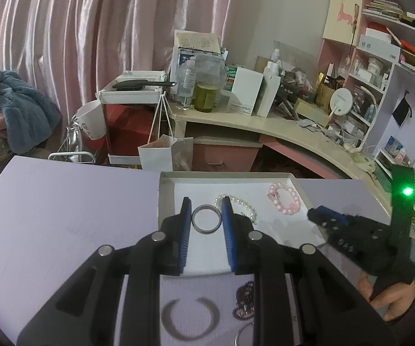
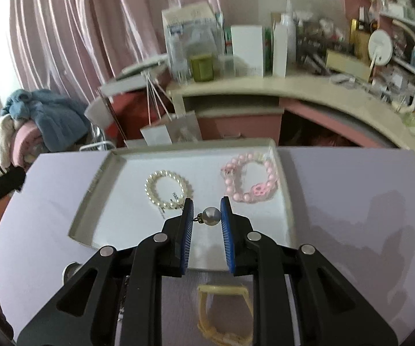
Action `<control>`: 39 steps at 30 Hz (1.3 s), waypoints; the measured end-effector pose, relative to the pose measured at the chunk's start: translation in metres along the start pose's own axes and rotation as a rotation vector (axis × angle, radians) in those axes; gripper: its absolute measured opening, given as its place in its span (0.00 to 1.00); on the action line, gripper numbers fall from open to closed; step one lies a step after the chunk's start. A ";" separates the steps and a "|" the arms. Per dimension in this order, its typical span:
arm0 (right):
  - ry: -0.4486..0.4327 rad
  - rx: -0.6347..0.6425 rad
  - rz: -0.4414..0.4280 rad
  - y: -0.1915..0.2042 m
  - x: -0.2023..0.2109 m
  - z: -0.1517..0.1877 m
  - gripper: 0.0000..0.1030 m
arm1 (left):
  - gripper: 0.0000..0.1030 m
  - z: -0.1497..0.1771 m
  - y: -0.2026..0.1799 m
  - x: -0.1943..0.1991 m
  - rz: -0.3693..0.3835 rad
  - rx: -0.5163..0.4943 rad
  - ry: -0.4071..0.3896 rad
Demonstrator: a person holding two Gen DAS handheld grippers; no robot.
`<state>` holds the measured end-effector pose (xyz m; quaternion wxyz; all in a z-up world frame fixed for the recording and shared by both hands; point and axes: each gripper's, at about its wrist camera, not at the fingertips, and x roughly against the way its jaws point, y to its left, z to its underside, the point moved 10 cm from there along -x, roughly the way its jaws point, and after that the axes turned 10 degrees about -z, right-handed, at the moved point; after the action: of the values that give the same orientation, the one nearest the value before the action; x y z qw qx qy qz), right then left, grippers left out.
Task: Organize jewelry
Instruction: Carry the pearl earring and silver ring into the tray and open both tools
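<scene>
While both grippers hang over the shallow white tray (image 2: 103, 170), each one carries a piece of jewelry.

On the left, the left gripper (image 1: 206, 214) is clamped on a metal ring (image 1: 206, 219), pinched edge to edge between its blue pads above the tray floor; a pearl bracelet (image 2: 168, 189) and pink bead bracelet (image 2: 250, 180) lie inside the tray; the right gripper (image 2: 207, 211) grips a grey pearl pendant (image 2: 211, 216) between its pads.

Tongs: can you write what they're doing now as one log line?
left tongs: shut on ring | right tongs: shut on pearl | both over tray
</scene>
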<state>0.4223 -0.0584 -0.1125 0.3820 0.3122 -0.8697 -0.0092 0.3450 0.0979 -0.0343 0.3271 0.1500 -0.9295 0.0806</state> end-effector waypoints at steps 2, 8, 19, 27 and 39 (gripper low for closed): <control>0.010 0.003 0.002 -0.001 -0.008 -0.001 0.20 | 0.21 0.000 -0.001 -0.009 0.004 -0.009 0.010; 0.026 -0.022 -0.005 -0.008 -0.024 -0.004 0.20 | 0.21 0.001 -0.005 -0.030 0.012 -0.027 0.030; -0.019 -0.085 0.008 -0.032 0.002 0.006 0.58 | 0.21 0.005 -0.010 -0.047 0.027 -0.034 0.051; -0.038 -0.168 0.046 -0.059 0.013 0.010 0.58 | 0.21 0.011 -0.016 -0.063 0.047 -0.037 0.090; -0.052 -0.188 0.039 -0.059 0.019 0.017 0.58 | 0.51 -0.011 -0.026 -0.102 0.019 -0.060 0.089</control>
<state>0.4324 -0.1203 -0.1273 0.3871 0.2576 -0.8806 -0.0916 0.4359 0.0992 -0.0890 0.3716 0.1276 -0.9174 0.0624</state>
